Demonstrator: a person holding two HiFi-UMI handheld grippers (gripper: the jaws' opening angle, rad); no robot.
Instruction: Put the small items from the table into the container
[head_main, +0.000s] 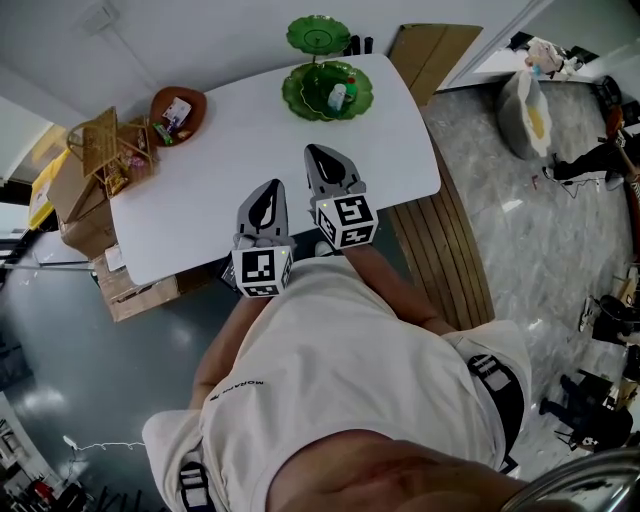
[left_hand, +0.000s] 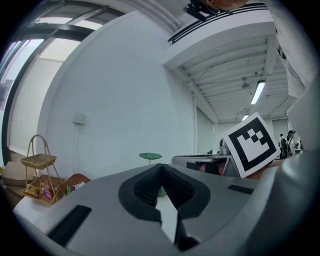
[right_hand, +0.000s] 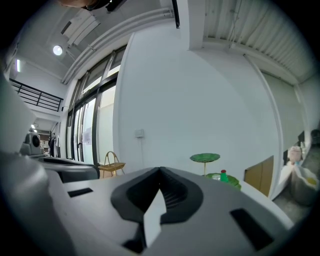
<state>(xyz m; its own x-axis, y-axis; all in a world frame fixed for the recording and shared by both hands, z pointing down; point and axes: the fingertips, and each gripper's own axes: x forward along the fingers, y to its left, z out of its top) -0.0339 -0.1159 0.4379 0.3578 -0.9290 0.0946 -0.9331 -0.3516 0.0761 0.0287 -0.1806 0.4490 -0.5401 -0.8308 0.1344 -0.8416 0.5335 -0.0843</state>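
A green two-tier plate stand (head_main: 325, 88) stands at the far right of the white table (head_main: 240, 170), with a small bottle (head_main: 338, 96) on its lower plate. A brown bowl (head_main: 178, 110) with small packets sits at the far left. My left gripper (head_main: 268, 198) and right gripper (head_main: 322, 160) hover side by side over the table's near part, both shut with nothing between the jaws. The right one reaches further in, toward the stand. In the right gripper view the stand (right_hand: 205, 158) and bottle (right_hand: 223, 175) lie ahead to the right. The left gripper view shows the bowl (left_hand: 77, 181) ahead on the left.
A wicker tiered basket (head_main: 108, 150) with snacks stands at the table's left end, above cardboard boxes (head_main: 85, 215). Wooden panels (head_main: 440, 250) lie by the table's right edge. Grey floor surrounds the table; a person's legs show at far right.
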